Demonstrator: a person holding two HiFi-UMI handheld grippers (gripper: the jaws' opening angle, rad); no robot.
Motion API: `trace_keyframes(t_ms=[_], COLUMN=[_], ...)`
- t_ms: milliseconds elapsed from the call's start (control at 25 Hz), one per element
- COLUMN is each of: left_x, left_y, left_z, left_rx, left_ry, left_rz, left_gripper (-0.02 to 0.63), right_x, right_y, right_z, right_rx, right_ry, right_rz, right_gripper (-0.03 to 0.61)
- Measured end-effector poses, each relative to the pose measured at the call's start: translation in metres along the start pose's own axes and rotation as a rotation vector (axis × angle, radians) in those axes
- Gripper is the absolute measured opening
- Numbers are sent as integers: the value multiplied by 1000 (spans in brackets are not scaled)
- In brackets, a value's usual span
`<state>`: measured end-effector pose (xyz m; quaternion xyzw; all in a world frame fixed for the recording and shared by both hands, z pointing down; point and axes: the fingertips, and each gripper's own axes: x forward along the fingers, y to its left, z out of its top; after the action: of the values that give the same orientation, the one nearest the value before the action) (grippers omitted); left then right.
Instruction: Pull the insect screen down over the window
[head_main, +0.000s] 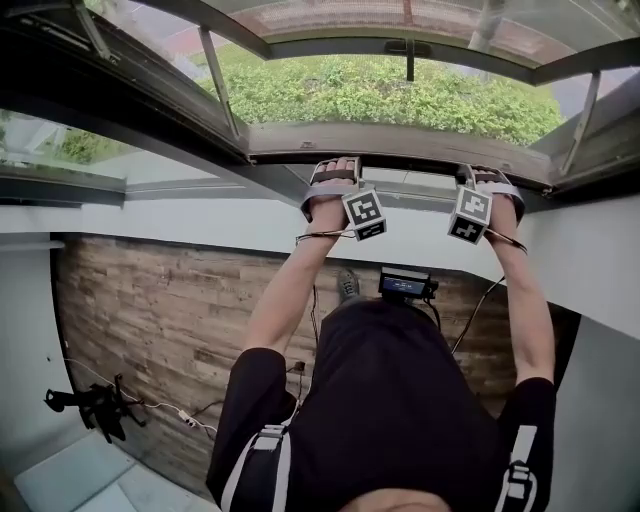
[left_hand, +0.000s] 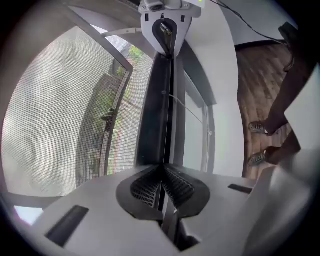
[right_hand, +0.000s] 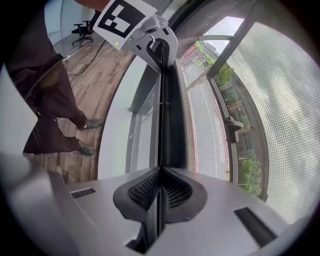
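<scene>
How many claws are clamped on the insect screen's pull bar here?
2. The left claw grips the pull bar left of its middle, the right claw right of its middle. Neither is hidden.

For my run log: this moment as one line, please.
left gripper: shut on pull bar; right gripper: shut on pull bar; insect screen: mesh beyond bar

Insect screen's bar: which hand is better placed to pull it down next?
Neither, really. The left gripper and the right gripper both clamp the dark pull bar, spaced apart along it, so pulling with both together would likely keep it level.
</scene>
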<state>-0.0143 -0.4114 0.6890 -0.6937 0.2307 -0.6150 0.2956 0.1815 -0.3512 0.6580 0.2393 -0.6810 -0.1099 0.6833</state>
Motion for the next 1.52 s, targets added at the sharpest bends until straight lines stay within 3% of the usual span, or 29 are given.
trace_keyframes(t_ms=[120,280,520,680,840,1040,1160,1280,1520], left_x=[3,3,0,4,5,-3,1,2,-2], left_y=[4,1,2,6,9,4,0,0,1], left_z=[0,-1,-10,-10,-7,-21,-14,-8,-9], left_rx=[10,10,-48,-35,-38,-48,-17,-12,5], left_ry=[-10,-18,-35,-2,-5,20,26,10,23], left_rz=[-45,-3,-22,-28,25,4,-31,-35,-22], left_gripper=[5,5,5,5,18,20,7,5,5], right_x=[7,4,7,17,21,26,28,21,23], right_y=[-5,1,0,-7,-11,-6,-3,-3,-2], right_z=[-1,-1,11,4,-1,11,5,2,2], right_rx=[31,45,50,29,19,-13,38,65,23], right_ry=[-31,-26,-48,-67,-62,-62,-35,-54,-18], right_rz=[16,19,24,-51,-127,-101,-67,-49,-52], right_gripper=[18,18,17,18,18,18,18,17,17])
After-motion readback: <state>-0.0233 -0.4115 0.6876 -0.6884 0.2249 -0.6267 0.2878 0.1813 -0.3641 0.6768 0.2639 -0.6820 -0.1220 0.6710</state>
